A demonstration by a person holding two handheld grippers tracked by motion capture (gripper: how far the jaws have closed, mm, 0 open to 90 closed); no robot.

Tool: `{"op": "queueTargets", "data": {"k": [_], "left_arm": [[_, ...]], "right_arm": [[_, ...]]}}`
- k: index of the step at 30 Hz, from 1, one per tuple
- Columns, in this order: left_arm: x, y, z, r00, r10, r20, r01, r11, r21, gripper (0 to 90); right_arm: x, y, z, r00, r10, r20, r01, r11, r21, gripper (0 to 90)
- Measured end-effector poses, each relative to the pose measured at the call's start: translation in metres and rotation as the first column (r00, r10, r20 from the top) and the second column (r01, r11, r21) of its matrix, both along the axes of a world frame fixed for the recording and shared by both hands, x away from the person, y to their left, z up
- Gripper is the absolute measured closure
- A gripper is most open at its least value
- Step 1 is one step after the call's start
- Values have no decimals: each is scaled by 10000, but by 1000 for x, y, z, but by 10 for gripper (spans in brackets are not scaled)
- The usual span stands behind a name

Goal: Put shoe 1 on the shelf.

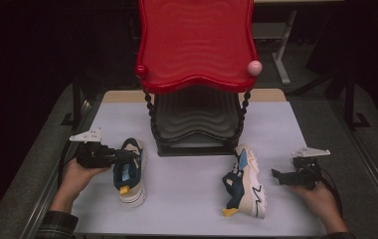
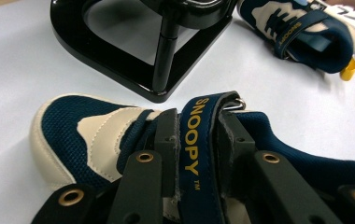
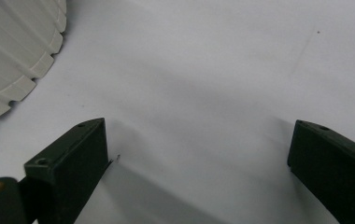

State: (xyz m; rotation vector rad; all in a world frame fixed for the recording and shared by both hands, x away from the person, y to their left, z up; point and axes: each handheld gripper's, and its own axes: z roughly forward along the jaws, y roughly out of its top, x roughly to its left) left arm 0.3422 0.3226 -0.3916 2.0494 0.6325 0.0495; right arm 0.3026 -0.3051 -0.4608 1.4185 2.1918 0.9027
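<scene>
High view of a white tabletop (image 1: 187,199) carrying a two-tier shoe rack (image 1: 197,74) with a red wavy upper shelf, black beaded posts and a black base, set at the middle of the far edge. Two navy-and-cream child's sneakers lie in front of it. The left sneaker (image 1: 130,172) stands upright on its sole toward the left edge, just off the rack's front-left corner, with its yellow heel tab pointing to the near edge. The left gripper (image 1: 122,155), held in the person's left hand (image 1: 80,174), reaches in from the left edge; in the left gripper view its jaws are clenched on the sneaker's navy strap (image 2: 198,144), which bears the word SNOOPY in yellow, one black pad pressed against each side of the strap. The right sneaker (image 1: 245,181) lies tipped on its side toward the right half of the tabletop, near the rack's front-right corner, sole facing the right edge. The right gripper (image 1: 278,175), held in the right hand (image 1: 321,199) near the right edge, rests just beside that sole but apart from it; the right gripper view shows its jaws spread wide over bare tabletop, with the ribbed cream sole (image 3: 12,51) at the upper left.
</scene>
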Motion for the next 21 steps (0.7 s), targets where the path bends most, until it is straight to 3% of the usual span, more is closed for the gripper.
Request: {"op": "queueTargets", "data": {"k": [8, 21], "left_arm": [[-2, 4, 6, 10000, -45, 80, 48, 9994, -352, 726], [-7, 2, 43, 9974, -166, 699, 232, 9953, -944, 727]], "right_arm": [[0, 0, 0, 10000, -2, -1, 2, 10000, 2, 44], [0, 0, 0, 10000, 3, 1, -3, 10000, 2, 44]]}}
